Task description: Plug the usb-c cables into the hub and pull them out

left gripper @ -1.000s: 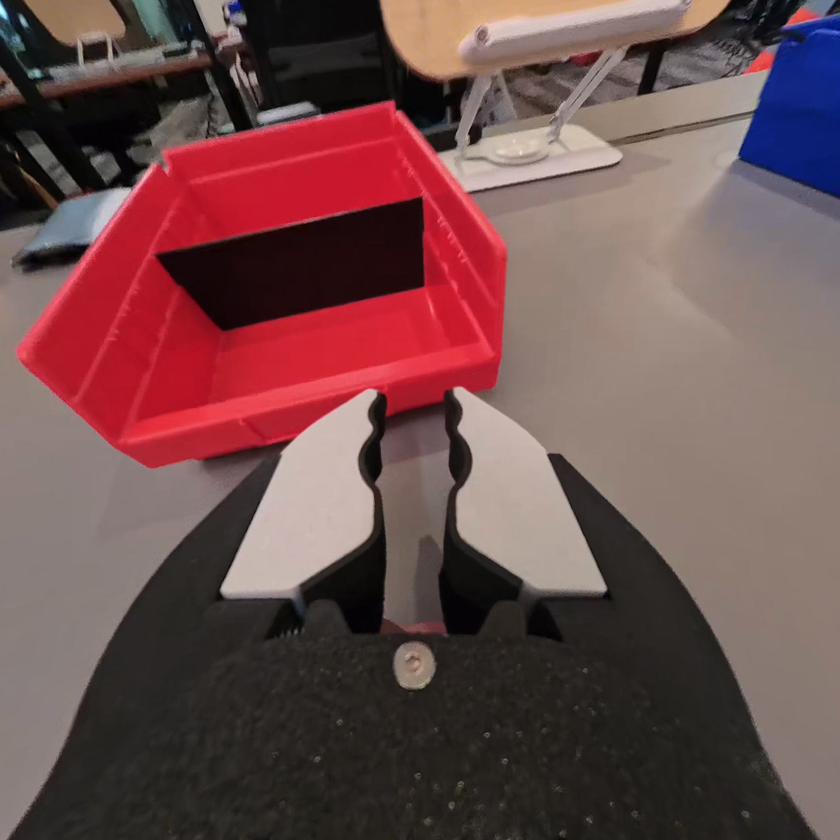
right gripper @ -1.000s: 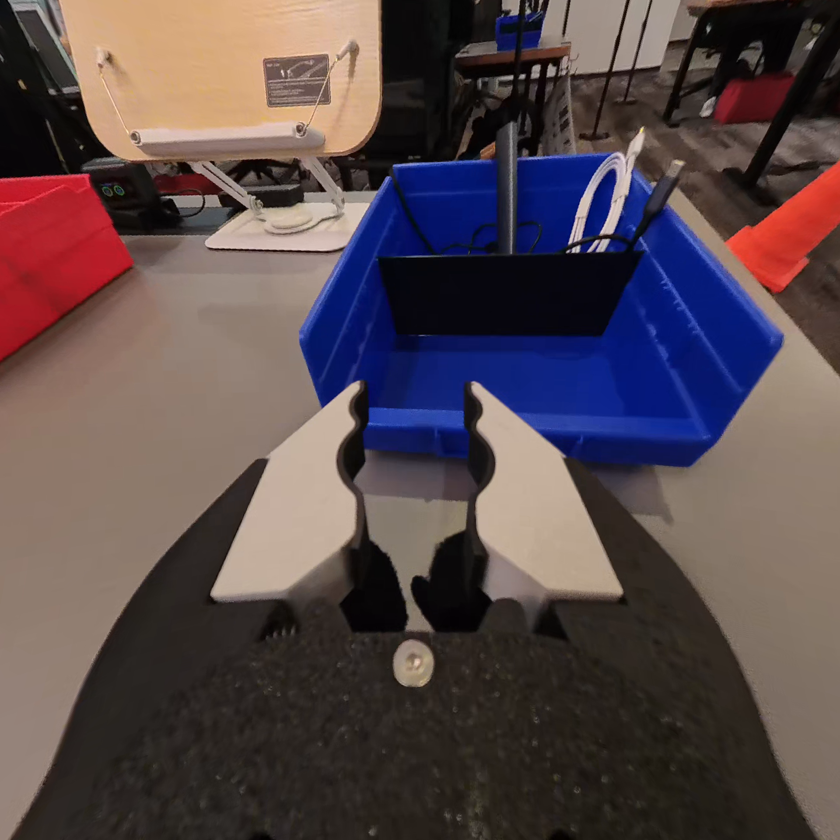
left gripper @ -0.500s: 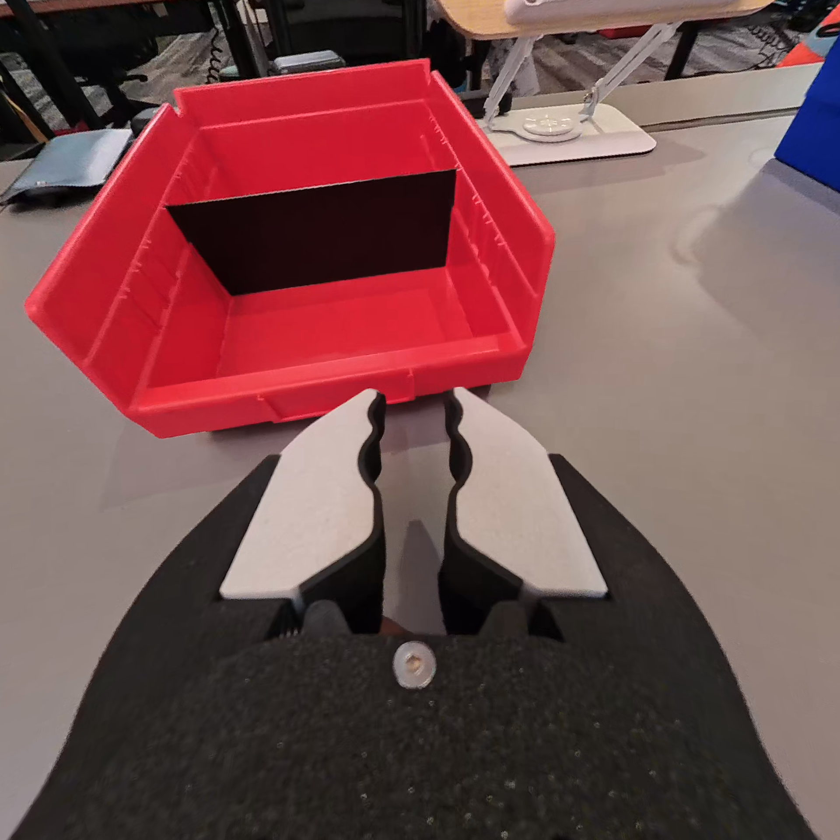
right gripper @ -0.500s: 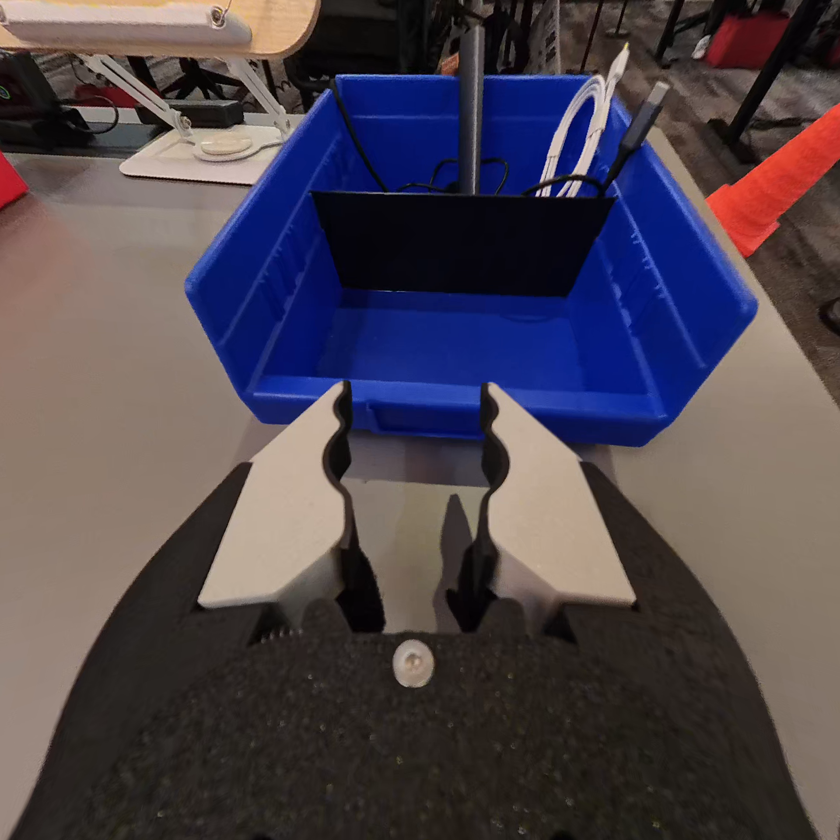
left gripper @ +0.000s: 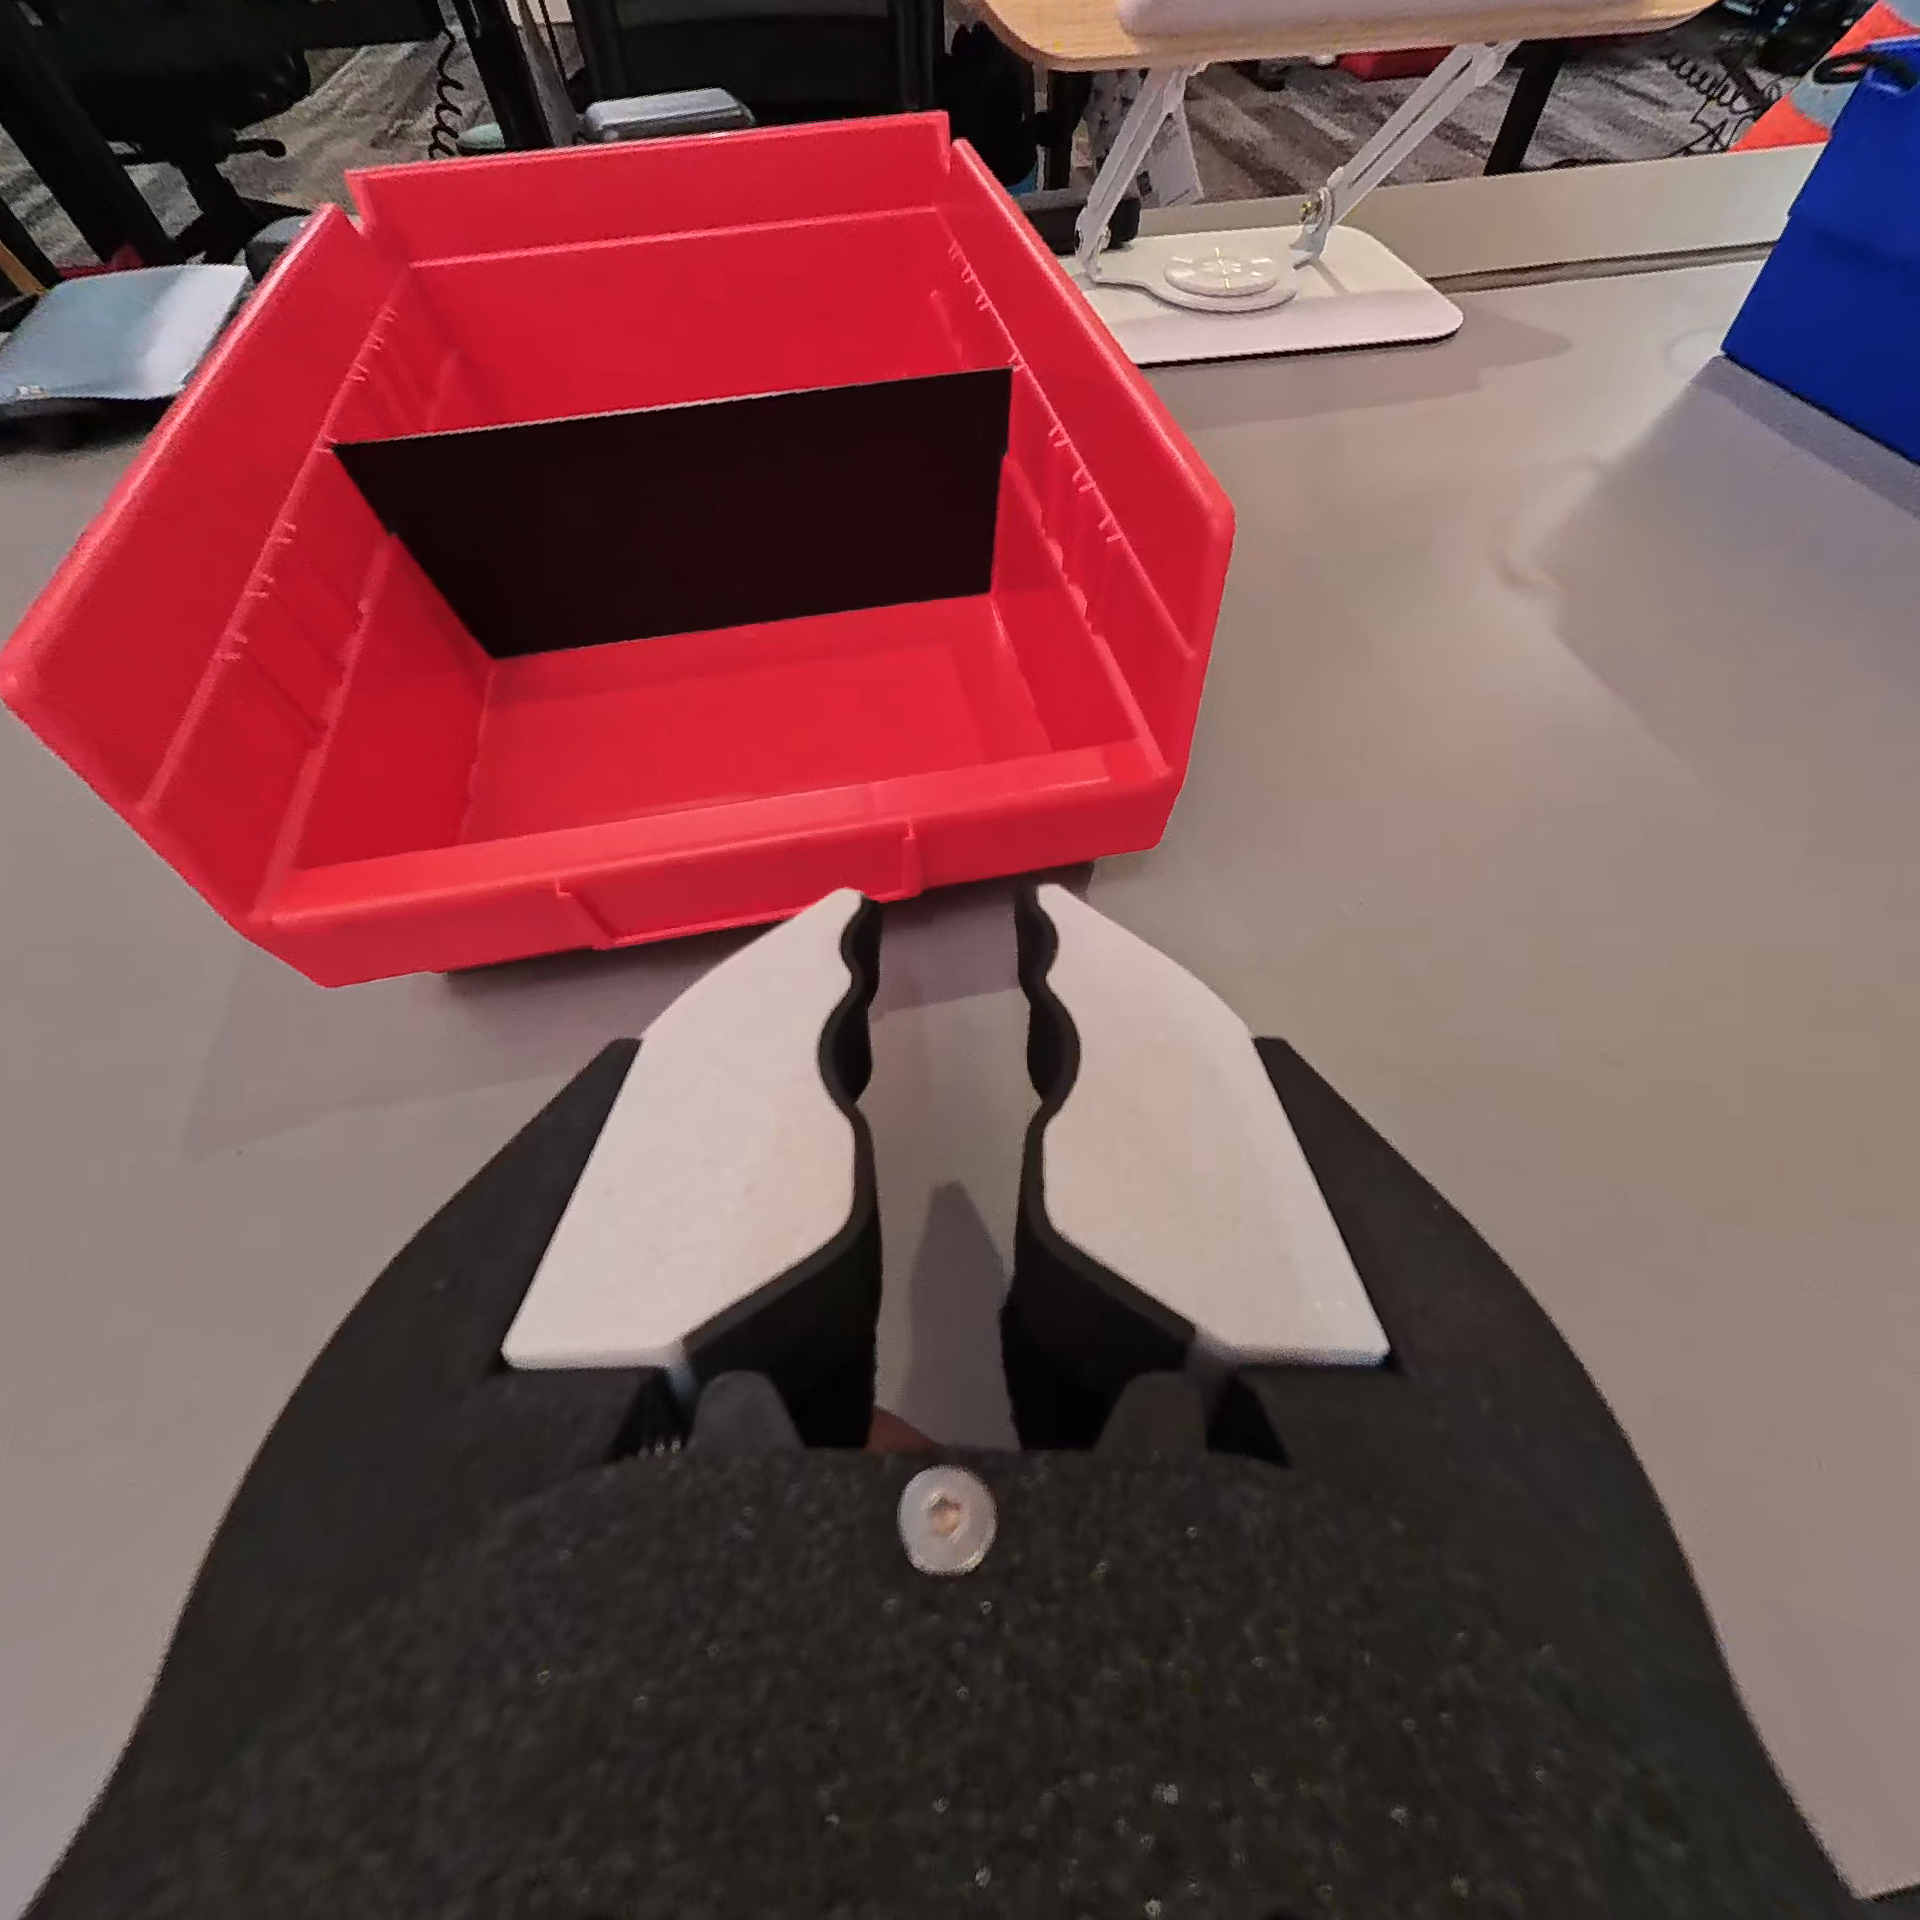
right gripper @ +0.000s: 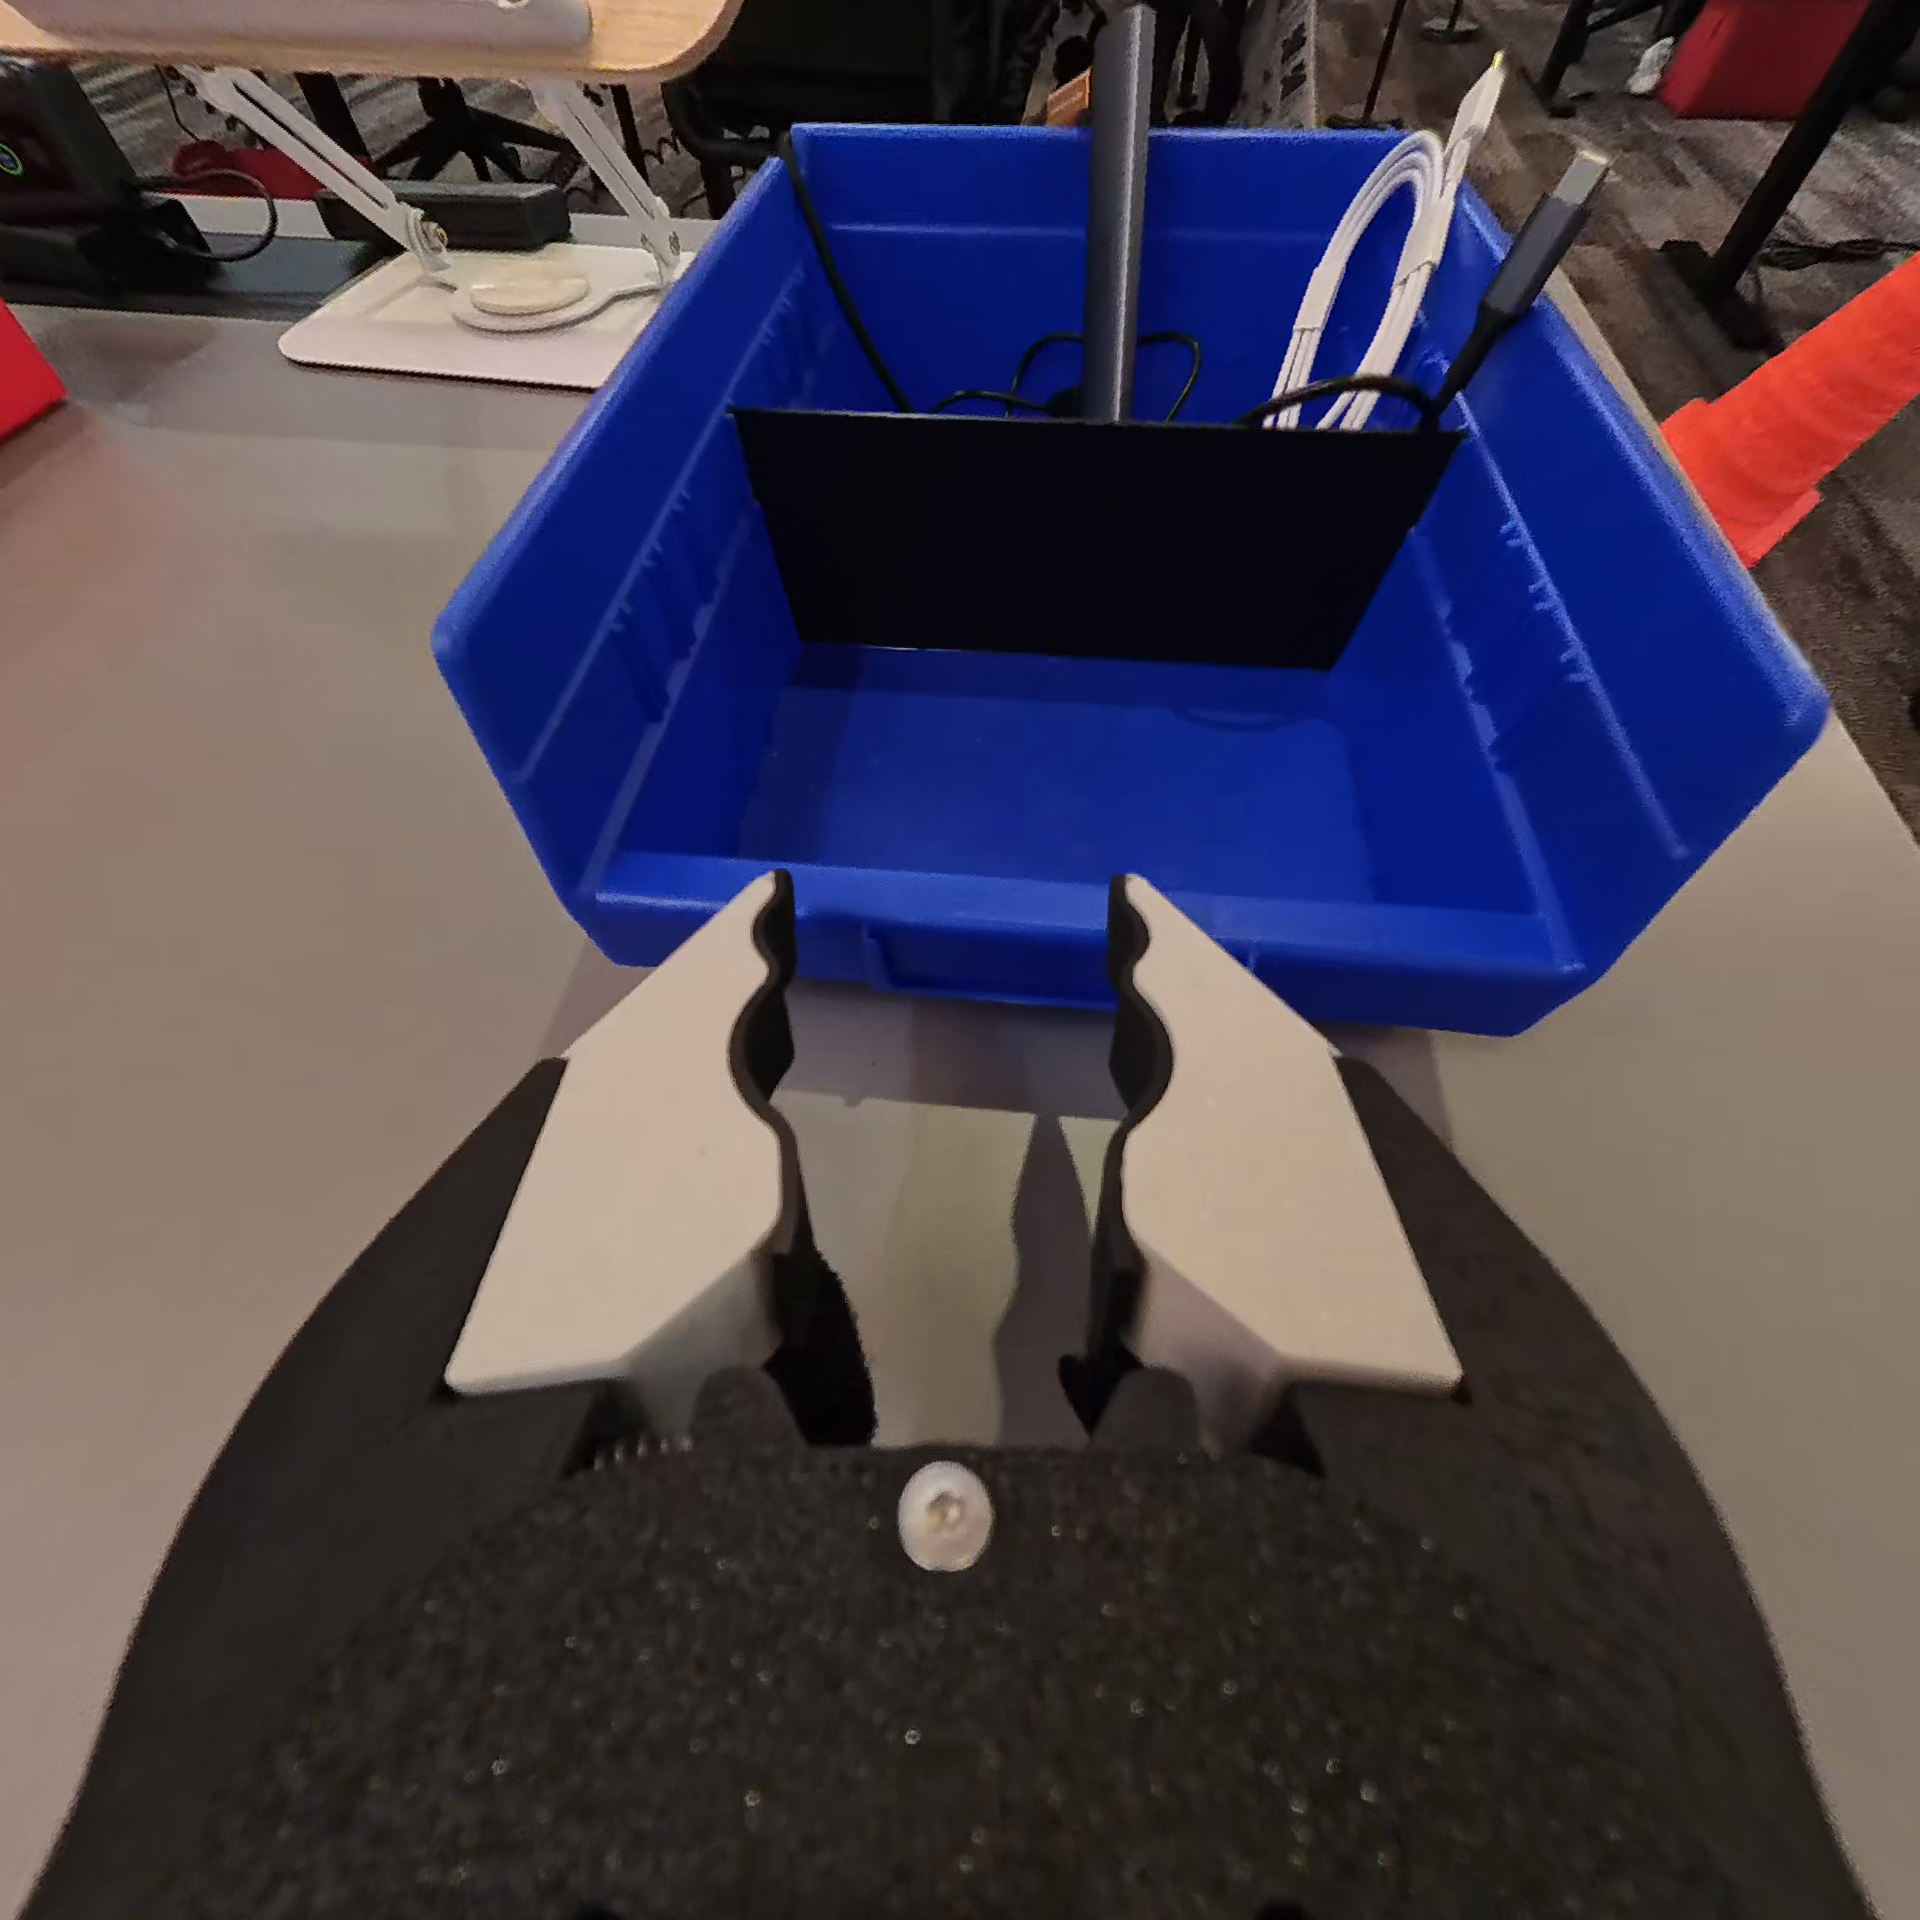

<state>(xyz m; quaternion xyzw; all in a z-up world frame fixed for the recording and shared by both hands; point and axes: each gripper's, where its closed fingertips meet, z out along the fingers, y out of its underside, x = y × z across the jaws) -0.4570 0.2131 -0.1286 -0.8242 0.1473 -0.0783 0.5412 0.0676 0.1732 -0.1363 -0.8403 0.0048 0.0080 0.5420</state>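
My left claw hangs just short of the red bin, its jaws set narrowly apart with nothing between them. The right claw stands wider and also holds nothing, its tips at the front lip of the blue bin. Both bins sit on the grey table, well apart, each crossed by a black divider.

I read the layout as a supply side and a receiving side. Everything the task needs stands behind the divider in the blue bin's rear compartment, where the walls keep it upright and its ends reachable from above. There a coiled white cable leans on the right wall, a dark cable with a metal plug pokes above the rim beside it, and thin black leads loop around a grey upright bar, which I take for the hub, though its ports are hidden. The front compartment is bare. I judge nothing is plugged in yet, and the wider right claw looks readied for a first reach.

Only the right wrist view shows the cables. The left wrist view shows the red bin's front compartment bare, the part behind its divider hidden, and a corner of the blue bin at its right edge. A white stand base sits beyond in both
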